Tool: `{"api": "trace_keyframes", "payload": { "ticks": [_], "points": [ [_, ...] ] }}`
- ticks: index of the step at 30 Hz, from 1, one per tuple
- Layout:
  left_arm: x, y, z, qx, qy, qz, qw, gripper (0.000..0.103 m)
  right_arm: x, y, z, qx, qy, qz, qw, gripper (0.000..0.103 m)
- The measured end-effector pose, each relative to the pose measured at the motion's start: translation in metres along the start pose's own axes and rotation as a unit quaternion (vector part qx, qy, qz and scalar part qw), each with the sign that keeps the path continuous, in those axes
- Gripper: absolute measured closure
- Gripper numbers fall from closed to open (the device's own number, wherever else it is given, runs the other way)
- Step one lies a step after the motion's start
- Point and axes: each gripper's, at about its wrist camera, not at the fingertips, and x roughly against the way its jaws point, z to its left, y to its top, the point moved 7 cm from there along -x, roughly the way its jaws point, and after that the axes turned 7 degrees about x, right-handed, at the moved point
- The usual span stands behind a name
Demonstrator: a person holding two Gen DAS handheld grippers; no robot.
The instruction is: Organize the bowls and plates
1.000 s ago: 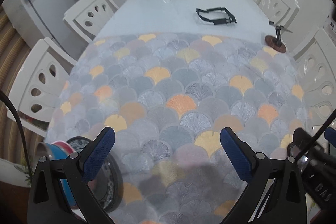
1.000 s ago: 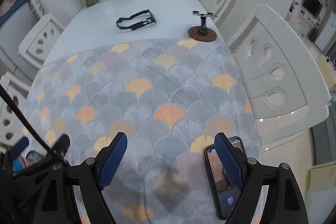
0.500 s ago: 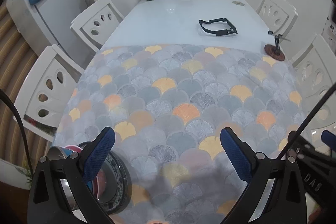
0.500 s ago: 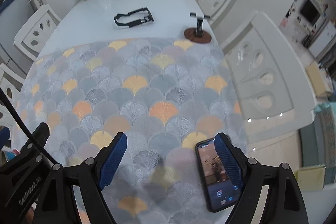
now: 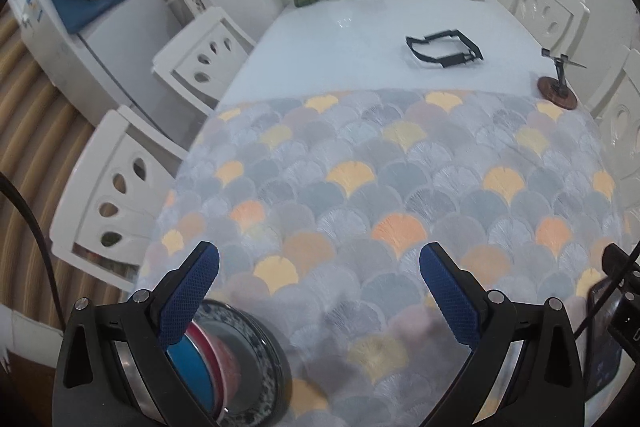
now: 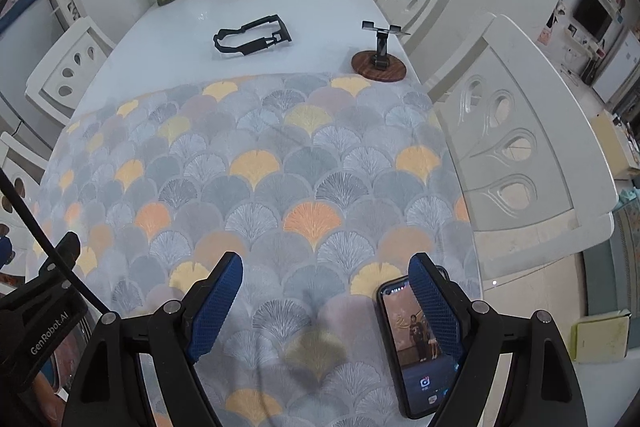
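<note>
Now your view has pulled back, so the nested stack of plates and bowls [image 5: 236, 359] shows fully under your left gripper [image 5: 320, 291], fingers apart and empty. Rightward, bare patterned cloth [image 6: 280, 187]; your right gripper [image 6: 326, 301], also spread, hovers over a phone [image 6: 416, 351] crowding that corner.

Even, soft indoor light fills both views. The glossy white worktop [image 6: 256, 11] shows pale glare at its far end. Faint grey shadows fall on the fan-patterned grey and orange tablecloth [image 5: 400, 195] near the camera. Fisheye curvature bends the edges, corners are black, and the left view is slightly blurred.
</note>
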Motion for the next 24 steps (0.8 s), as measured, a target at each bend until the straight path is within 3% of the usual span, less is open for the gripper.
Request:
{"api": "trace_keyframes", "payload": {
  "ticks": [7, 16, 22, 24],
  "points": [
    [0.005, 0.021, 0.0, 0.01, -0.003, -0.017, 0.9998, 0.002, 0.001, 0.016, 0.006, 0.017, 0.012, -0.023, 1.0, 0.02],
    [-0.043, -0.027, -0.042, -0.001, -0.006, 0.05, 0.9987, 0.002, -0.028, 0.014, 0.013, 0.029, 0.027, -0.055, 0.998, 0.02],
    [-0.065, -0.047, -0.046, -0.007, 0.025, 0.053, 0.9983, 0.002, -0.055, 0.008, 0.008, 0.026, 0.039, -0.05, 0.998, 0.02],
    [-0.071, -0.051, -0.047, 0.0, 0.015, 0.059, 0.9981, 0.002, -0.064, 0.007, 0.009, 0.028, 0.039, -0.055, 0.997, 0.02]
  ]
}}
